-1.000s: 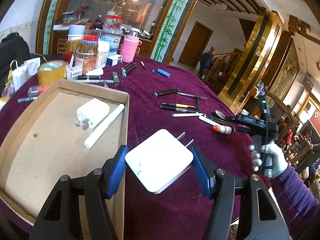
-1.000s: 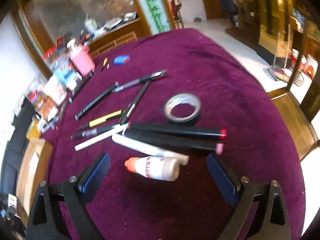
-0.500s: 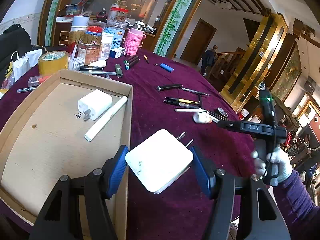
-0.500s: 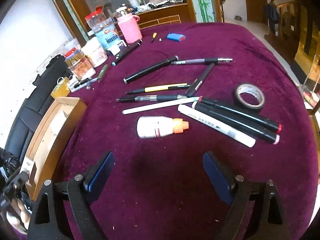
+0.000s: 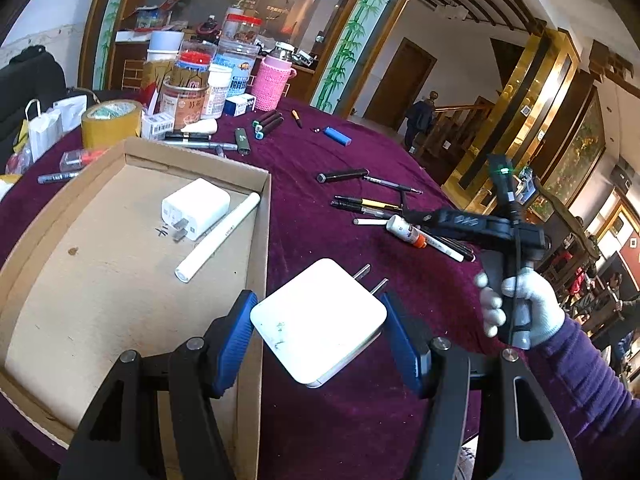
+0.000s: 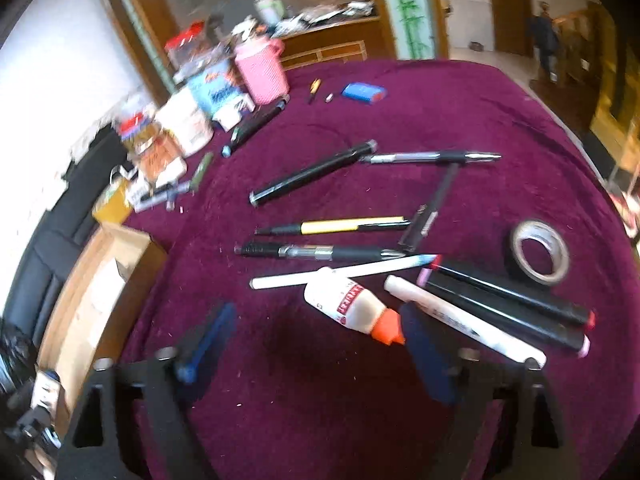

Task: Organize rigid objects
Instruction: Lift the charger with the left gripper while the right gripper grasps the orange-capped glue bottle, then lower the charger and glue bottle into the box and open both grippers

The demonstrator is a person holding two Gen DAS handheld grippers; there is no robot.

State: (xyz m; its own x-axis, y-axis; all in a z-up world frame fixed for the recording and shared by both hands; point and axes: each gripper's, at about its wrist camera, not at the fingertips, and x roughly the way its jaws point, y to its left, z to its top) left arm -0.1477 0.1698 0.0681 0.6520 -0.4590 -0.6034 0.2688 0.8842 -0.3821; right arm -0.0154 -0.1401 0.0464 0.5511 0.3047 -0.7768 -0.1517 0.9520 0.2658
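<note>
A: Taking the cardboard box [image 5: 120, 240] as the marker, where is everything?

B: The left gripper [image 5: 318, 336] is clamped on a white charger [image 5: 320, 320], held just off the box's right wall, over the purple cloth [image 5: 360, 420]. Its prongs point away from the gripper. A smaller charger [image 5: 196, 208] and a white tube [image 5: 218, 236] already lie inside the box.

A: And the right gripper [image 6: 316, 344]?

B: Well to the right of the box, over the loose pens. Its jaws have just been closing, but they grip nothing yet. A small glue bottle [image 6: 352, 306] with an orange cap lies on the cloth beyond its tips, on the far side from the box.

A: So the bottle is what it is after?

B: I would judge so. The orange cap sits right against the right-hand pad [image 6: 424, 344]; the white body runs up and away toward the left-hand one, resting across a thin white pen [image 6: 340, 274].

A: So the long axis is slanted?

B: Yes, diagonal to the line between the pads, neither square across nor in line. The jaws probably need to turn, or shift further on, to catch the body across its width rather than the cap.

A: Which hand is nearer to it?

B: The right, plainly. The left is busy at the box.
</note>
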